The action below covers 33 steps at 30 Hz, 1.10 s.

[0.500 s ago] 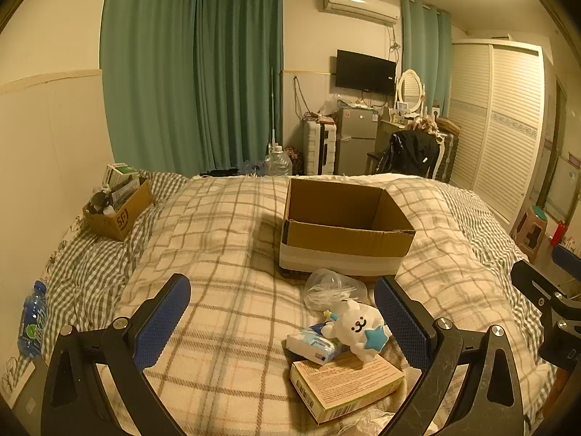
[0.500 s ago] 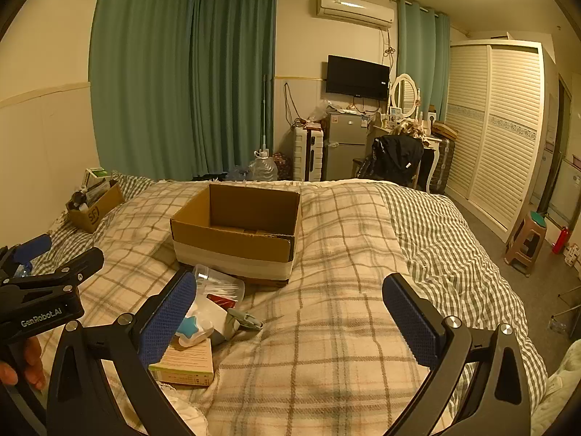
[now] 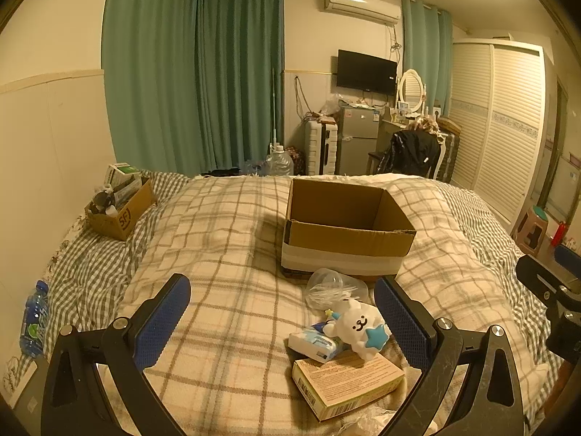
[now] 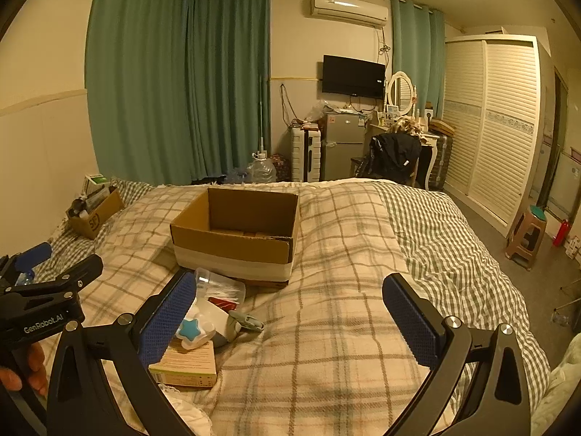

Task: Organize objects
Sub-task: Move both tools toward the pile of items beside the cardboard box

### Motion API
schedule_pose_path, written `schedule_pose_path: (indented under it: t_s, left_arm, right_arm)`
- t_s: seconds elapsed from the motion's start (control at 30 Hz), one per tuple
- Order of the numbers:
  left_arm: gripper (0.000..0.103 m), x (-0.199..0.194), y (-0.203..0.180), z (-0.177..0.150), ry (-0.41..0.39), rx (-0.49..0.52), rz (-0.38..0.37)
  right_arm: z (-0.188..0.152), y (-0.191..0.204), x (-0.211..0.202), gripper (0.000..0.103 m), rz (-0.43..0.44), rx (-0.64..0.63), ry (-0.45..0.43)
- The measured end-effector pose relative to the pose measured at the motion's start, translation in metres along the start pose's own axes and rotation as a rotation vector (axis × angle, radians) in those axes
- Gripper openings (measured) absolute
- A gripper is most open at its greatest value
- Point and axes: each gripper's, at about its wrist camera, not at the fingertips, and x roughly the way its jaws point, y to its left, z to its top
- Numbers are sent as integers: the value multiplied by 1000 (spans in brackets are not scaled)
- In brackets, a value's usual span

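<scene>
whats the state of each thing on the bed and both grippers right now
cardboard box: open, upright, looks empty
plush toy: lying on the flat box
flat box: lying closed on the bed
tissue pack: lying flat, sealed
plastic cup: tipped on its side
left gripper: open, holding nothing
right gripper: open, holding nothing

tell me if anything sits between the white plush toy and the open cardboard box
Yes: a clear plastic container lies on the bed between the white plush toy and the near wall of the cardboard box. Lifting the toy over it should avoid contact.
</scene>
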Motion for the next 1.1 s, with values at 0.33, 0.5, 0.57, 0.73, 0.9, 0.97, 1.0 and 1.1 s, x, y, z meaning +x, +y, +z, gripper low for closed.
schedule_pose_path:
  t_s: [0.33,0.5,0.57,0.73,0.9,0.97,1.0,1.1]
  left_arm:
    - [103,-17,10,4,-4,-10,-13]
    - [103,-20,18,-3,22,-10,-15]
    - [103,-18,22,-10,39,-1,-9]
    - [103,-9,34,-38,110,-4,12]
    - [103,3,52,-65,170,-15,67]
    - [103,7,61,-73,189,-24,82]
    - [103,8,63,-77,198,-29,90]
    - [103,14,71,-86,225,-45,99]
  right_arm:
    - [8,10,-24,103,23,-33,-25]
    - [3,16,-33,103,43,-67,5]
    - [-2,21,-32,103,53,-86,28]
    - [-36,43,-12,103,99,-160,160]
    - [-84,73,15,103,188,-226,315]
    - [-98,84,26,103,226,-239,358]
    - [-104,89,29,103,244,-246,376]
    - [-121,103,42,102,275,-281,422]
